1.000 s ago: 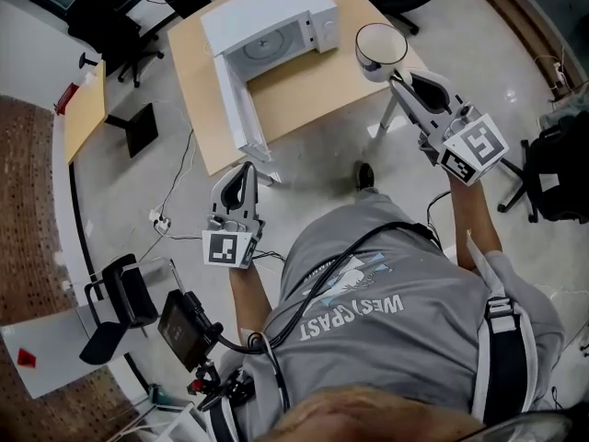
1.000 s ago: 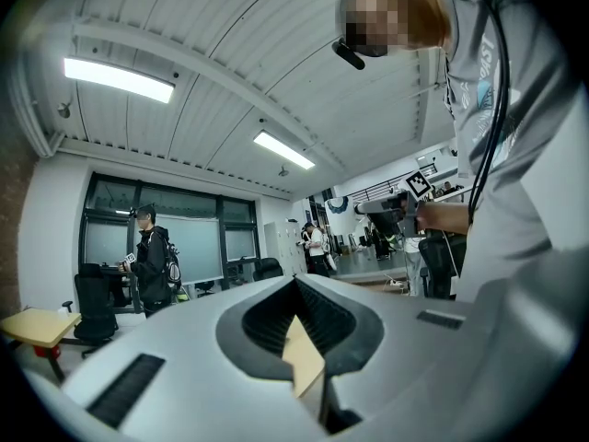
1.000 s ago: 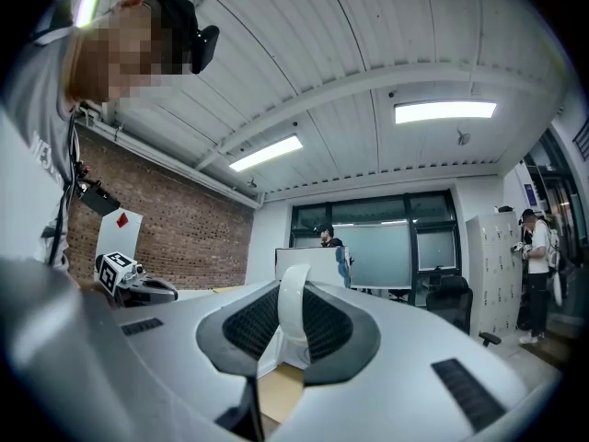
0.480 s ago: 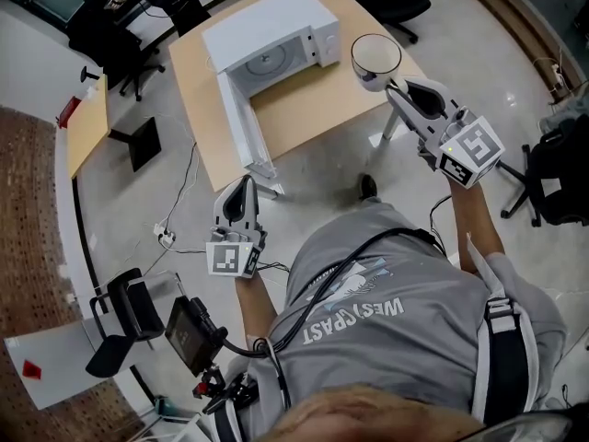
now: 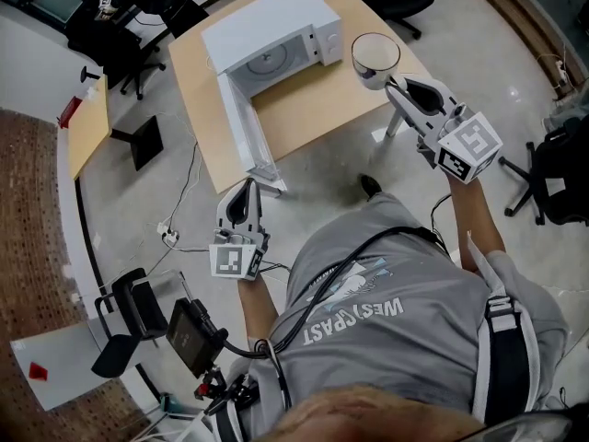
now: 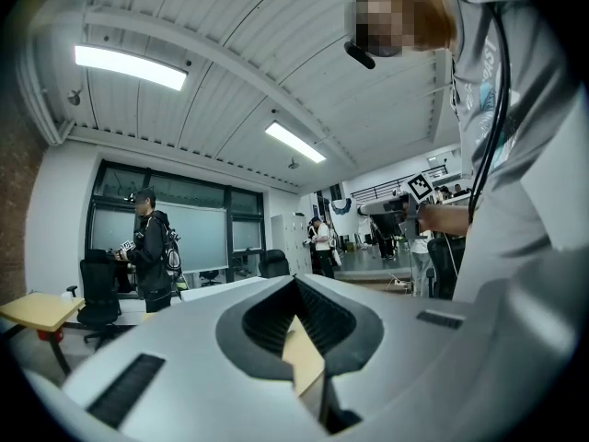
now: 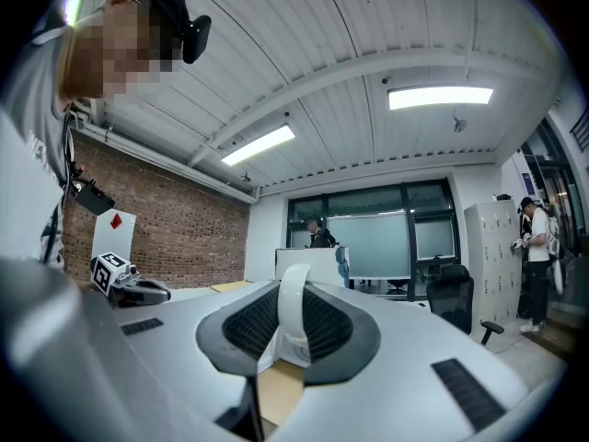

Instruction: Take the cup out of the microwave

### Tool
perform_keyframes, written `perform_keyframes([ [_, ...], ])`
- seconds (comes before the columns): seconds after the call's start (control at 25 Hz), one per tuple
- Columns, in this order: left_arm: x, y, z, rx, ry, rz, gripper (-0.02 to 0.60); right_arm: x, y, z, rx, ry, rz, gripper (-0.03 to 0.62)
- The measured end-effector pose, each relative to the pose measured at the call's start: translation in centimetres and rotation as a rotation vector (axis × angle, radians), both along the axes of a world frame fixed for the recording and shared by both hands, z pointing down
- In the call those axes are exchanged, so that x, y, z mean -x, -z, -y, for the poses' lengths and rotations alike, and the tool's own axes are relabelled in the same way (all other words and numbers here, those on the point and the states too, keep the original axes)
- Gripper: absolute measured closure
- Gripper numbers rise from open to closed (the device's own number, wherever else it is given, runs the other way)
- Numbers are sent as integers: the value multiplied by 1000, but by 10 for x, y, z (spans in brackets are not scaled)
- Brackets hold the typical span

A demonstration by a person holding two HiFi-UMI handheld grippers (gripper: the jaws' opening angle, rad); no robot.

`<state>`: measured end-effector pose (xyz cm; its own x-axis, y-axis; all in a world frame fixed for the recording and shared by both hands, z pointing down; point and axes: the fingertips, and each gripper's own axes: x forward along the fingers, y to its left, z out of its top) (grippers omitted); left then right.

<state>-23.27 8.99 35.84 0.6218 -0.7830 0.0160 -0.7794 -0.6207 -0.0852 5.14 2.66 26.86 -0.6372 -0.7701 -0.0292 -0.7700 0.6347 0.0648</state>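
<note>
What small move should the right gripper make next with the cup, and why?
Probably lower the cup onto the bare table beside the microwave. The right gripper holds it by the handle, already outside the open microwave and above the tabletop.

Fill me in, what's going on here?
A person works two handheld grippers. The right gripper is shut on the handle of the white cup, which is already out and to the right of the microwave. Its door stands open. The left gripper, fingers together and empty, sits off the table edge.
</note>
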Motion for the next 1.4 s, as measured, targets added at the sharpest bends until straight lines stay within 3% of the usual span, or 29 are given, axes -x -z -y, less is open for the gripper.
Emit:
perform_keyframes([
  [0.68, -32, -2, 56, 44, 82, 44, 538, -45, -37, 128, 110, -13, 57, 523],
  [1.4, -78, -16, 126, 98, 183, 64, 538, -85, -92, 262, 204, 17, 26, 523],
])
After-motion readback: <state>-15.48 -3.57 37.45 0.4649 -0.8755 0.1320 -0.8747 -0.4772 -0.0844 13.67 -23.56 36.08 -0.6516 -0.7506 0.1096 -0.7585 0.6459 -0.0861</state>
